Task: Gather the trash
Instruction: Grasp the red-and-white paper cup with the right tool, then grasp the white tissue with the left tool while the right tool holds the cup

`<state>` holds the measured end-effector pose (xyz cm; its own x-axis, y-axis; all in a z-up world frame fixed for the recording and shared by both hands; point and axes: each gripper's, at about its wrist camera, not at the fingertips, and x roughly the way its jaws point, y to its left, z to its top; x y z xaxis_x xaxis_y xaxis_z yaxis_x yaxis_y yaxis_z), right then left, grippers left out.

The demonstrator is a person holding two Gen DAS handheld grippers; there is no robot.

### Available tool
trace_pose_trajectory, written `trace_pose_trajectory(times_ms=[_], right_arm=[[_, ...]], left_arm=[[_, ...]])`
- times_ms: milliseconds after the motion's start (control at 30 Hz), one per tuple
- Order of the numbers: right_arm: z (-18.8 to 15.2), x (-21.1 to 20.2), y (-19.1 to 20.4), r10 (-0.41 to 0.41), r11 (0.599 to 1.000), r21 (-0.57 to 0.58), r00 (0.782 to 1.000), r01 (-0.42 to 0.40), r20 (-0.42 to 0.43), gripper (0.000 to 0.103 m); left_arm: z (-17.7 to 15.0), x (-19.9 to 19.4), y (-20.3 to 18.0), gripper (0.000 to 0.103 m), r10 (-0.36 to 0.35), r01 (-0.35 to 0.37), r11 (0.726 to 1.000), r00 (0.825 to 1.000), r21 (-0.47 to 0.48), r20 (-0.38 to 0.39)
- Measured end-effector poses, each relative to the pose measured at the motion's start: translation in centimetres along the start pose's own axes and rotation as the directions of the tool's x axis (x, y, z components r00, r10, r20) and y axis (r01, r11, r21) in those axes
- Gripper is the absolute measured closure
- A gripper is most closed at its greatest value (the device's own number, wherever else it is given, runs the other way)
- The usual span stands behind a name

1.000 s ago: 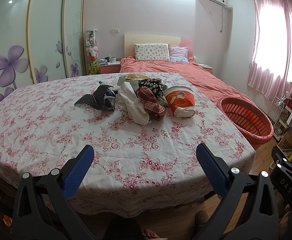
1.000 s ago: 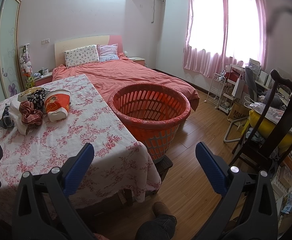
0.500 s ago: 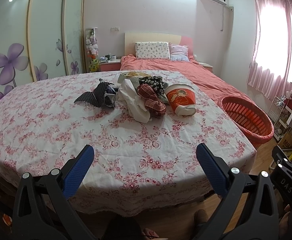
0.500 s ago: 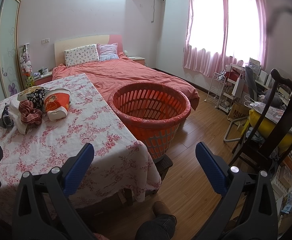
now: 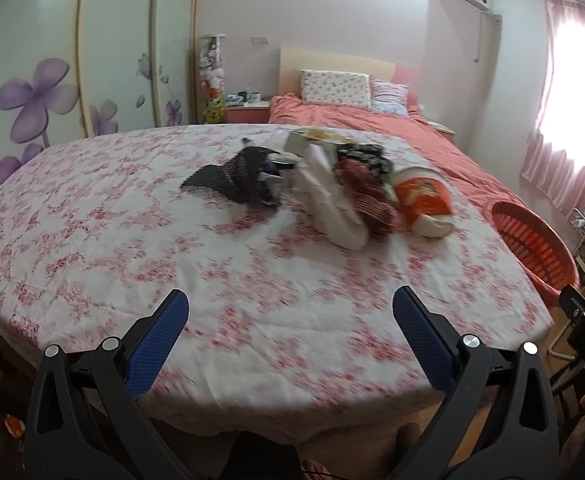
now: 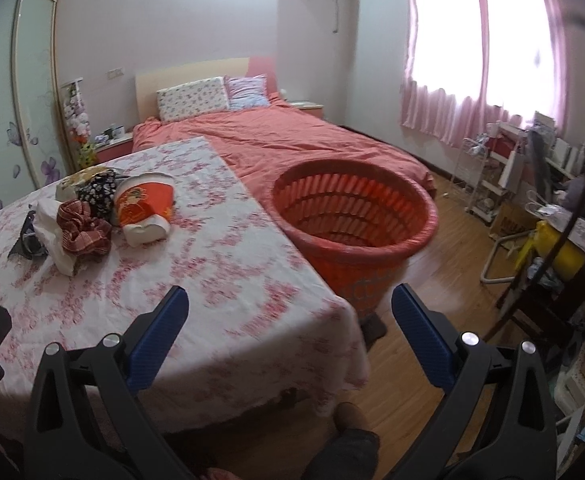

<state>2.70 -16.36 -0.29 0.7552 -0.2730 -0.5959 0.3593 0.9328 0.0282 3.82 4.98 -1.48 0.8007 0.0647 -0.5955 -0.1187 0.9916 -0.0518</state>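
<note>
Left gripper [image 5: 290, 312]: blue-padded jaws spread wide, nothing between them, held above the near edge of the table under a white cloth with pink flowers [image 5: 132, 240]. Right gripper [image 6: 290, 312]: same wide spread, empty, over the table's corner.

Trash sits in a cluster mid-table: red-and-white paper cup on its side [image 5: 422, 202], crumpled white paper [image 5: 328, 204], red plaid rag [image 5: 366, 196], dark patterned cloth [image 5: 236, 178].

Left view: only the rim of the round orange plastic basket [image 6: 356, 216]. Right view: whole basket on the wooden floor, just beside the table; also a wooden chair [image 6: 564, 264].
</note>
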Motion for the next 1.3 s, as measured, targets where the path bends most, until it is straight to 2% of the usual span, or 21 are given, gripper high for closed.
trace_pose_trajectory(times_ms=[267,500,900,967,1067,1133,1300], right_arm=[[3.3,4.4,5.2,0.130,0.990,-0.044,0.991,-0.131,-0.037,0.004],[5.6,8.6,8.5,0.195,0.979,-0.038,0.977,-0.199,-0.090,0.005],[6.7,13.6,13.4,0.176,0.975,-0.106,0.969,-0.196,-0.173,0.005],[6.7,14.5,13.7,0.175,0.972,-0.117,0.963,-0.202,-0.206,0.009],[6.5,15.5,13.7,0.189,0.969,-0.110,0.949,-0.222,-0.251,0.021],[6.4,15.7,13.5,0.187,0.969,-0.109,0.949,-0.220,-0.253,0.032],[6.2,15.4,13.1,0.206,0.966,-0.102,0.948,-0.236,-0.243,0.033]], left_arm=[[2.3,2.3,3.6,0.002,0.036,-0.036,0.997,0.999,-0.062,-0.006],[3.5,4.0,5.2,0.002,0.042,-0.044,0.995,0.999,-0.087,-0.021],[4.4,5.9,5.3,0.002,0.013,-0.016,0.997,0.999,-0.078,-0.038],[4.6,6.1,5.3,0.002,0.010,-0.013,0.997,0.999,-0.075,-0.039],[4.7,6.4,5.1,0.002,0.002,-0.005,0.997,0.999,-0.072,-0.044],[4.8,6.6,4.9,0.002,-0.008,0.005,0.997,0.999,-0.073,-0.046],[5.1,6.8,4.0,0.002,-0.032,0.029,0.998,0.998,-0.062,-0.047]])
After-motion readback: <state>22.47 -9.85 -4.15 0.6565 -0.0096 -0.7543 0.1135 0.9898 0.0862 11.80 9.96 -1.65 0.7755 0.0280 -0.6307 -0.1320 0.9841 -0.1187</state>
